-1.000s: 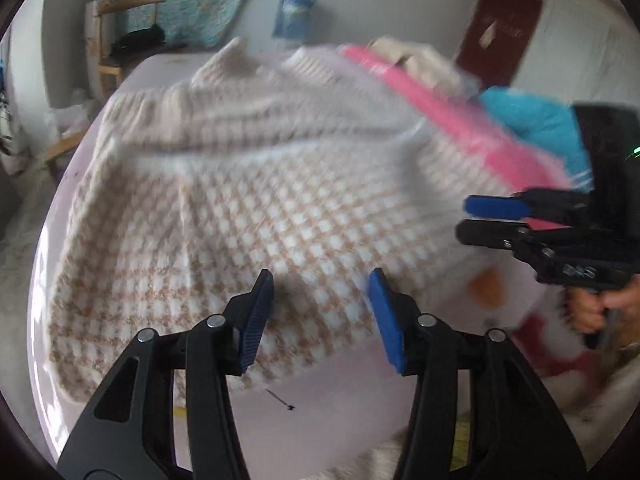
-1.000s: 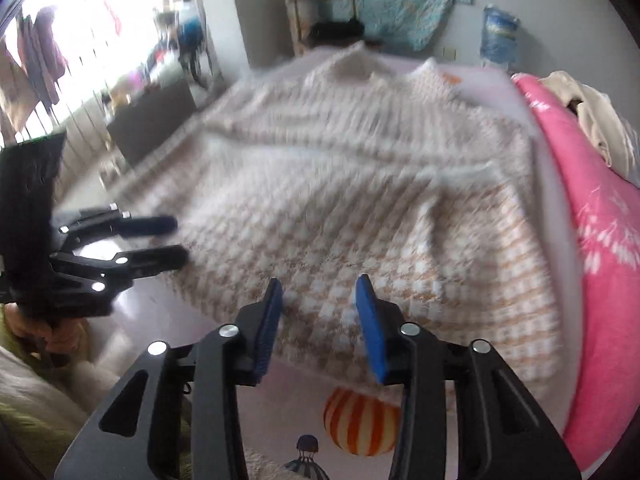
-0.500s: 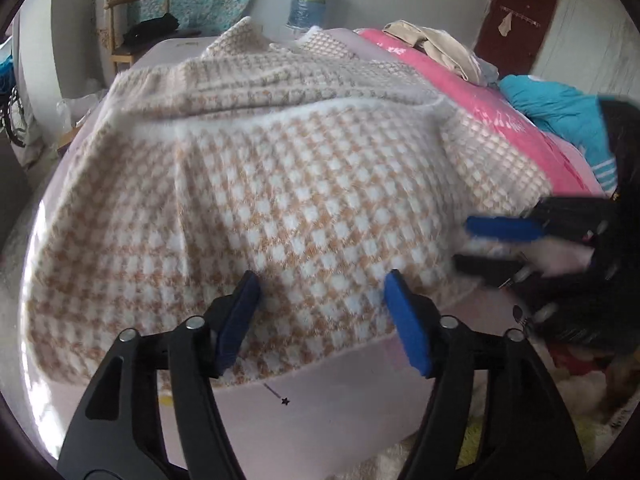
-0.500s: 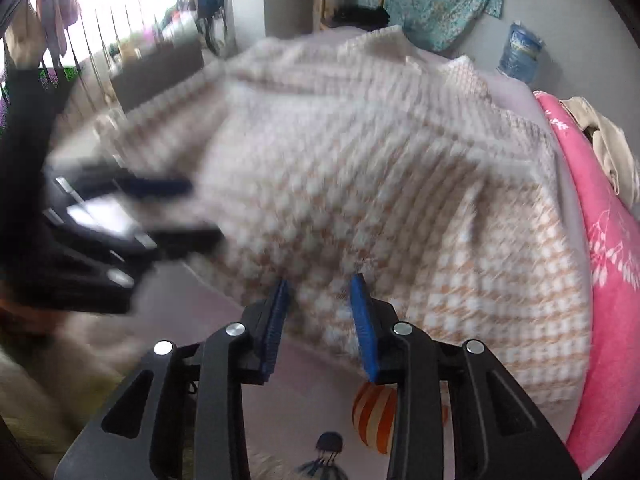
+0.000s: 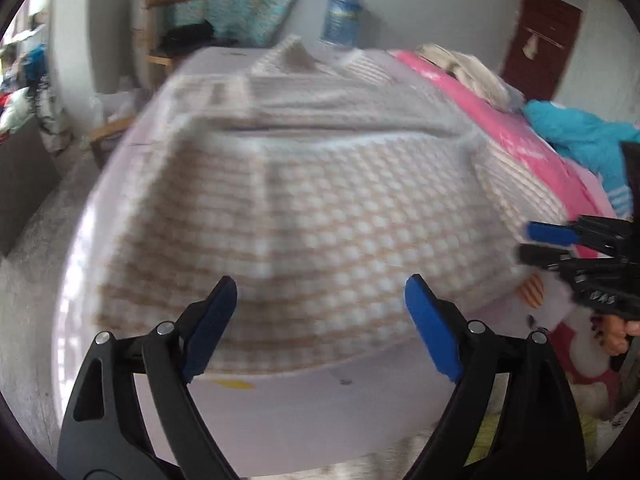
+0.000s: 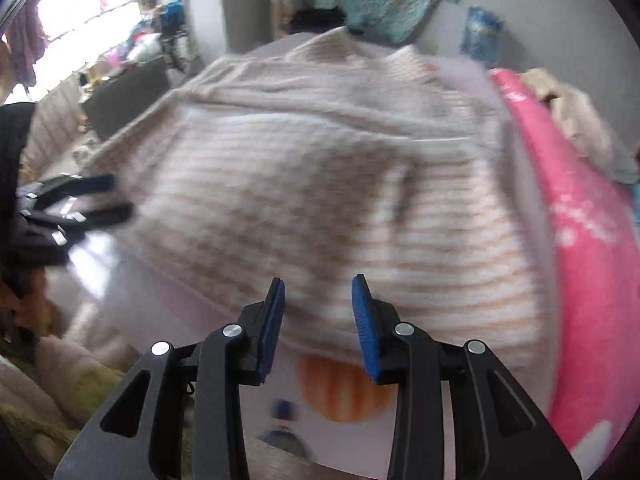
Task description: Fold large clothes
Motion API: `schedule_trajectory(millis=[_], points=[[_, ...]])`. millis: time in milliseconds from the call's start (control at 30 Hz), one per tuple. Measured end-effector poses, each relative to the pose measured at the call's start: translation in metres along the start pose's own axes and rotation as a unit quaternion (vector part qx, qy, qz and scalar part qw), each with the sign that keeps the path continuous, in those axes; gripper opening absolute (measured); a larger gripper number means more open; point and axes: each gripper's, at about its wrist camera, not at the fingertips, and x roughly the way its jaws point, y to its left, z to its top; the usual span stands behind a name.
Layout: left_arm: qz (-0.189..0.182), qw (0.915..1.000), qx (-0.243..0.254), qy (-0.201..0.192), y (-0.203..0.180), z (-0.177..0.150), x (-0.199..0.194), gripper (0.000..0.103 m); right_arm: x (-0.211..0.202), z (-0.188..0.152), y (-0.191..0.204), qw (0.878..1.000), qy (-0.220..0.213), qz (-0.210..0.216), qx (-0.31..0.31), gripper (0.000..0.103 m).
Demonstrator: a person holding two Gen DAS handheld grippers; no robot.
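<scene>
A large beige-and-white checked knit garment (image 5: 320, 208) (image 6: 320, 184) lies spread on a pale sheet, its collar at the far end and a fold across its upper part. My left gripper (image 5: 320, 300) hovers over the near hem, jaws opening wide, nothing between them. My right gripper (image 6: 319, 300) hangs above the near hem too, its jaws a narrow gap apart and holding nothing. In the left wrist view the right gripper (image 5: 536, 240) shows at the right edge, by the garment's right corner. The left gripper (image 6: 116, 196) appears blurred at the left of the right wrist view.
A pink blanket (image 5: 500, 120) (image 6: 592, 248) runs along the bed's right side, with a turquoise cloth (image 5: 580, 140) and a cream garment (image 5: 468, 68) on it. An orange balloon print (image 6: 344, 384) marks the sheet. A wooden chair (image 5: 168, 40) and a water jug (image 5: 340, 20) stand behind.
The left gripper's jaws have spread much wider. Both grippers have shifted sideways along the near hem; the right gripper's gap stayed about the same.
</scene>
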Motion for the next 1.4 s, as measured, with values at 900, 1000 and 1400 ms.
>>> schedule_trajectory(millis=[900,1000,1400], points=[[0.088,0.995,-0.03,0.037,0.003,0.071,0.043,0.084,0.041,0.073,-0.037,0.993,-0.032,0.067,0.086,0.044],[0.122,0.9892,-0.031,0.075,-0.002,0.069,0.072,0.089,0.077,0.077,-0.027,0.995,0.005,0.063,0.077,0.044],[0.133,0.9869,-0.042,0.081,-0.002,0.072,0.071,0.095,0.091,0.095,-0.037,0.994,0.021,0.03,0.101,0.046]])
